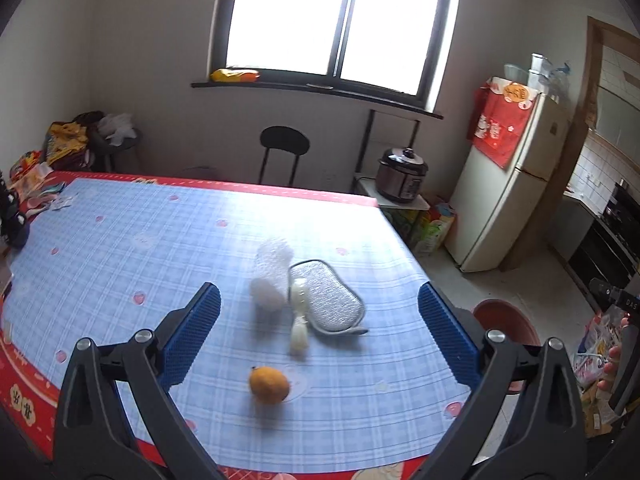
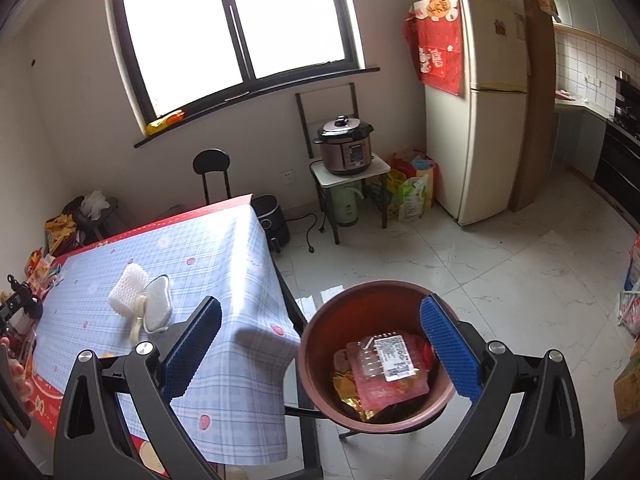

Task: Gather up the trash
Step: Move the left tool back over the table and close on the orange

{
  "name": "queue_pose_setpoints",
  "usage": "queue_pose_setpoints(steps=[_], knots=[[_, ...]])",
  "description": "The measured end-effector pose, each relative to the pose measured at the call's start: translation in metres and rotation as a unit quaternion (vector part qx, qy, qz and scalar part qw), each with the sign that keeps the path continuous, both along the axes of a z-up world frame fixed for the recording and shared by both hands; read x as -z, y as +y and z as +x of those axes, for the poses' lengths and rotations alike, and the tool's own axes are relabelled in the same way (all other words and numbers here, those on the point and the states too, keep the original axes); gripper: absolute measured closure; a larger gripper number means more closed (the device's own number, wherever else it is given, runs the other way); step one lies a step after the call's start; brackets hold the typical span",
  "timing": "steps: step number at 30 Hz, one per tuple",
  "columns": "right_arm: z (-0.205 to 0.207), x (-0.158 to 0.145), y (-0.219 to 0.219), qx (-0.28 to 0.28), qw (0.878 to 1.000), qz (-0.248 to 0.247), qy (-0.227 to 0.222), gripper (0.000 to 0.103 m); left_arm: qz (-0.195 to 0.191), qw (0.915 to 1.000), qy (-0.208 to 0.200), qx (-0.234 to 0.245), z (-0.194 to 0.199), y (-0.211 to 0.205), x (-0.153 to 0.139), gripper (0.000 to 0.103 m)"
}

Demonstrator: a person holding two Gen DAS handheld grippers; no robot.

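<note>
On the blue plaid table (image 1: 120, 240) lie a white foam roll (image 1: 270, 278), a silver scouring pad (image 1: 336, 300), a small pale wrapper (image 1: 299, 320) and an orange fruit (image 1: 269, 385). My left gripper (image 1: 320, 300) hovers over them, open wide with nothing between its fingers. My right gripper (image 2: 320, 308) is open above a red-brown bin (image 2: 310, 334) on the floor beside the table's corner. A pink labelled package (image 2: 384, 368) and gold foil (image 2: 348, 390) lie inside the bin. From the right wrist I also see the foam roll (image 2: 128, 290) and the pad (image 2: 158, 306).
The bin (image 1: 506, 316) stands just past the table's right edge. A black chair (image 1: 284, 148) is behind the table, with a pressure cooker (image 2: 346, 146) on a stand and a fridge (image 2: 476, 100) further right. Bags and clutter (image 1: 36, 184) crowd the table's far left corner.
</note>
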State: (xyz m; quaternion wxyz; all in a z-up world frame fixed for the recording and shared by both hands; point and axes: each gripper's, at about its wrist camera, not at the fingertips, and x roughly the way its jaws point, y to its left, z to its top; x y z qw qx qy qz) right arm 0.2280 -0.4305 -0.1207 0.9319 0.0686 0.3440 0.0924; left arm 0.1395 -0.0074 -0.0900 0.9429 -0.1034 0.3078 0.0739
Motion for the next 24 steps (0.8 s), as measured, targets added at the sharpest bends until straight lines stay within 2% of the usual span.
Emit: queue_pose_setpoints(steps=[5, 8, 11, 17, 23, 24], knots=[[0.005, 0.0, 0.058, -0.04, 0.999, 0.018, 0.018, 0.005, -0.016, 0.9993, 0.03, -0.017, -0.024, 0.049, 0.026, 0.005], [0.004, 0.002, 0.093, -0.058, 0.998, 0.012, 0.032, 0.005, -0.053, 0.9958, 0.074, -0.008, -0.022, 0.066, 0.056, 0.006], [0.003, 0.005, 0.124, -0.069, 0.997, 0.007, 0.042, 0.005, -0.074, 0.9909, 0.112, 0.013, -0.013, 0.07, 0.091, 0.006], [-0.004, 0.016, 0.166, -0.07, 0.995, -0.025, 0.066, 0.005, -0.163, 0.9698, 0.18, 0.02, 0.024, 0.08, 0.154, 0.006], [-0.007, 0.024, 0.179, -0.056, 0.994, -0.04, 0.087, 0.005, -0.181, 0.9588, 0.215, 0.044, 0.057, 0.073, 0.189, 0.009], [-0.007, 0.025, 0.178, -0.049, 0.994, -0.041, 0.09, 0.005, -0.178, 0.9578, 0.221, 0.047, 0.06, 0.071, 0.193, 0.012]])
